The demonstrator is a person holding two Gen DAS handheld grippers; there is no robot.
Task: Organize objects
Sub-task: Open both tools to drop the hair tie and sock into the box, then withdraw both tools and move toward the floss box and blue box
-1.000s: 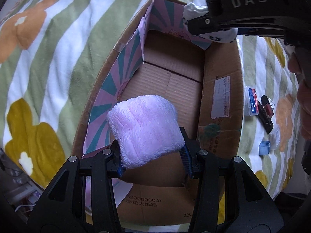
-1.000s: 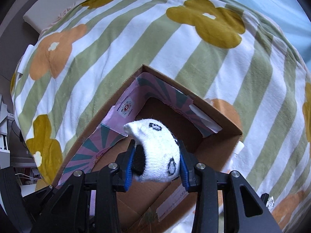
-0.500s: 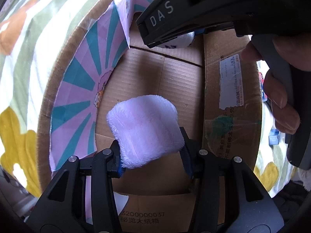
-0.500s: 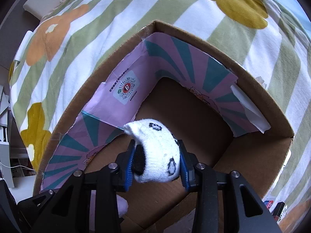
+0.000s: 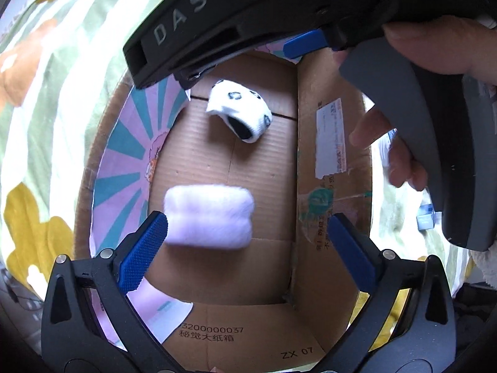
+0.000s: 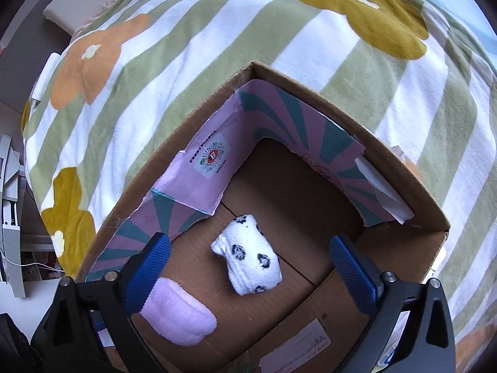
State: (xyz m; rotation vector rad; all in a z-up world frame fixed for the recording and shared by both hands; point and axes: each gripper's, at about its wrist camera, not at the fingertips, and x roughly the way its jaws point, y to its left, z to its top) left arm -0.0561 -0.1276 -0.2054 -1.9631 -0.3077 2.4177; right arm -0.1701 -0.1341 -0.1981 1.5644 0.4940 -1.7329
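Our left gripper [image 5: 248,239] and right gripper [image 6: 250,267] hang with jaws spread wide and empty above the cardboard box [image 6: 413,199] on the flowered bedspread [image 6: 217,46]. The fluffy lilac roll [image 5: 208,216] lies on the box floor just ahead of our left gripper's fingers. The spotted white sock bundle [image 6: 250,259] sits farther in, directly below our right gripper.
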